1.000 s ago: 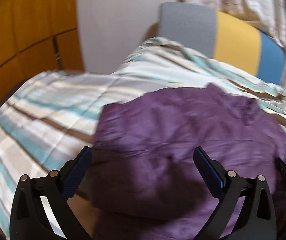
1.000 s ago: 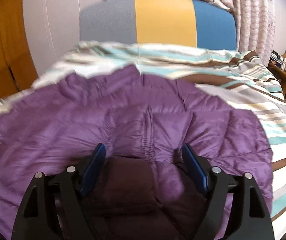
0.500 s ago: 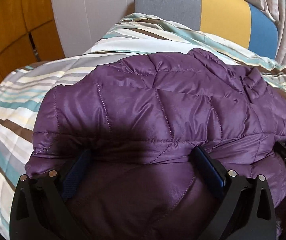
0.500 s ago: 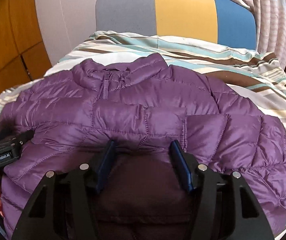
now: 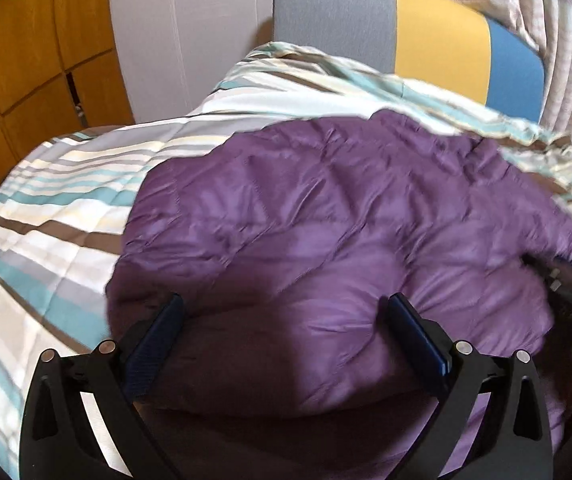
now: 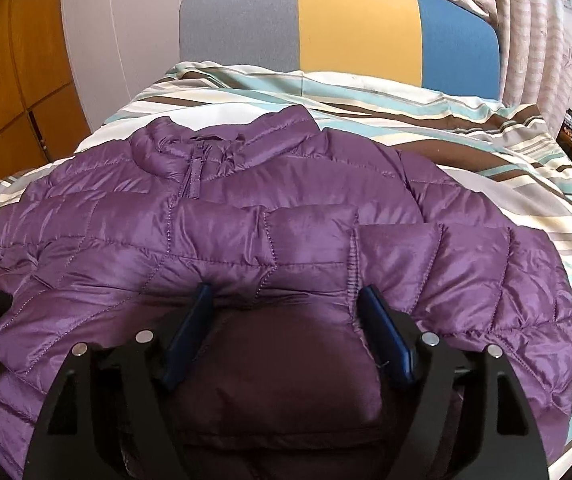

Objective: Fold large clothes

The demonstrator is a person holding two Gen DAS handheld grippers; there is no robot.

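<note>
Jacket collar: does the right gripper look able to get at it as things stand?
Probably yes. The collar lies exposed at the far end of the jacket, nothing on top of it. The right gripper is open at the near hem and would have to travel across the jacket's full length.

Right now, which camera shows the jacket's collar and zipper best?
The right wrist view: the purple puffer jacket is sharp there, with its collar and zipper visible near the far edge. The left wrist view shows only blurred quilted fabric; no collar or zipper can be made out.
</note>
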